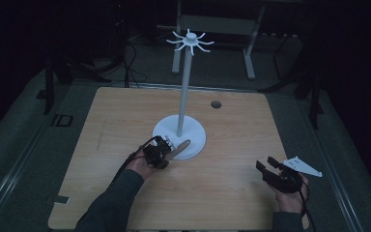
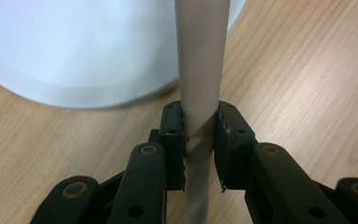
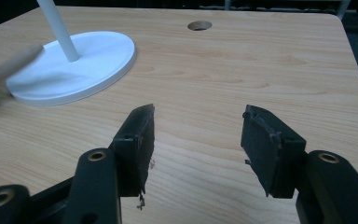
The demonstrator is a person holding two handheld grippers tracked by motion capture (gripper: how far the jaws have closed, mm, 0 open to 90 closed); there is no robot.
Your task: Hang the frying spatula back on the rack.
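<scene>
One rod (image 2: 200, 70) – clamped in left hand-held gripper (image 2: 200, 140)

- Pale wood-grain bench (image 1: 125, 145), matt finish.
- Smooth white plastic stand base (image 3: 98, 56).
- Matt beige rod (image 2: 200, 70).
- Black plastic right tool (image 3: 196, 140), pads scuffed.

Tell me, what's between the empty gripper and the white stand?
Just bare wooden table. The right gripper view shows nothing between the right gripper and the stand's round base.
</scene>
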